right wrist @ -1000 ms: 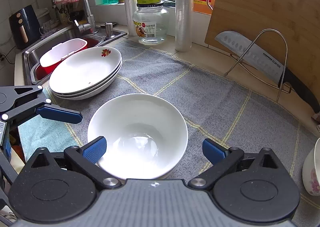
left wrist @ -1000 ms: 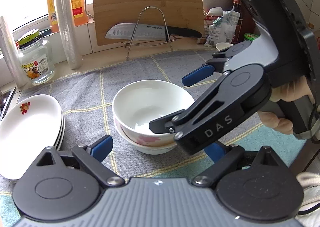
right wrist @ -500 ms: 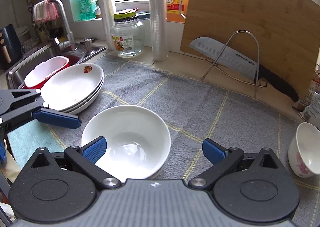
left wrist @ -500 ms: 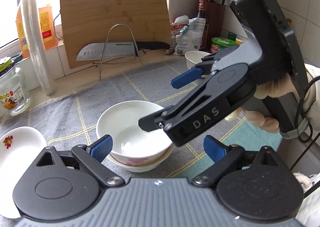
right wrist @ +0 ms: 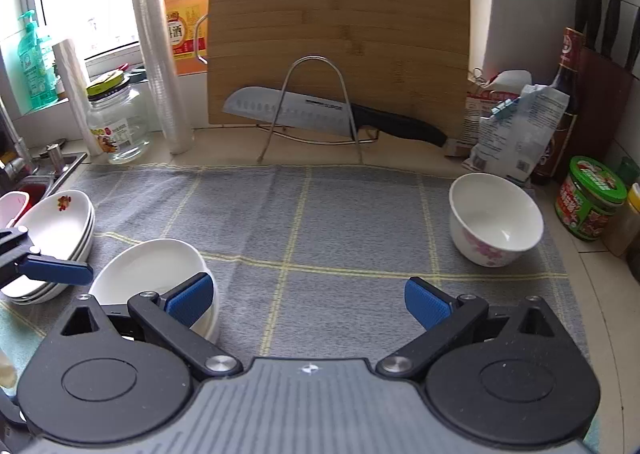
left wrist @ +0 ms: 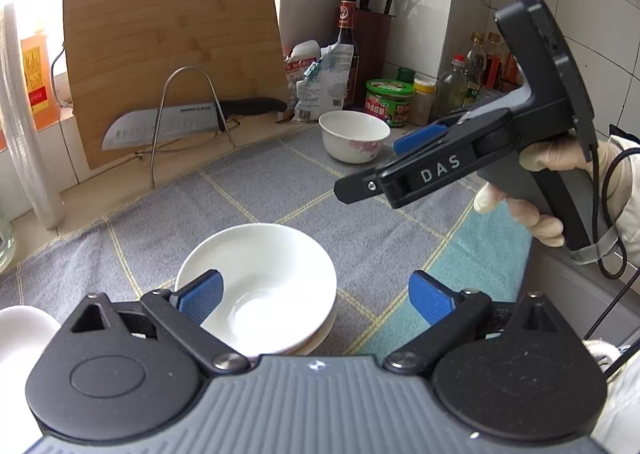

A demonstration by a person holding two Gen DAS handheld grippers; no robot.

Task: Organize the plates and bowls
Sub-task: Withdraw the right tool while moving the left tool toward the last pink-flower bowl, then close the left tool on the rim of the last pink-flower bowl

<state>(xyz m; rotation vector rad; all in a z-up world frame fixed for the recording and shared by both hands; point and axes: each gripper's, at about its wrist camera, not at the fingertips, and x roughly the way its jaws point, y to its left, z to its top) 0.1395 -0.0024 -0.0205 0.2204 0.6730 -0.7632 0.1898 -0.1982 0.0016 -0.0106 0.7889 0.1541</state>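
Bowls sit nested, white glazed one inside another [left wrist: 260, 274], on a grey checked cloth [right wrist: 320, 214], just beside a stack of shallow white plates [right wrist: 56, 230]. The left gripper [left wrist: 316, 296] hovers over them, jaws spread and just opening wider, nothing between them. The right gripper [right wrist: 306, 296] is spread too, empty, facing a lone pink-flowered white bowl [right wrist: 494, 220] well apart.
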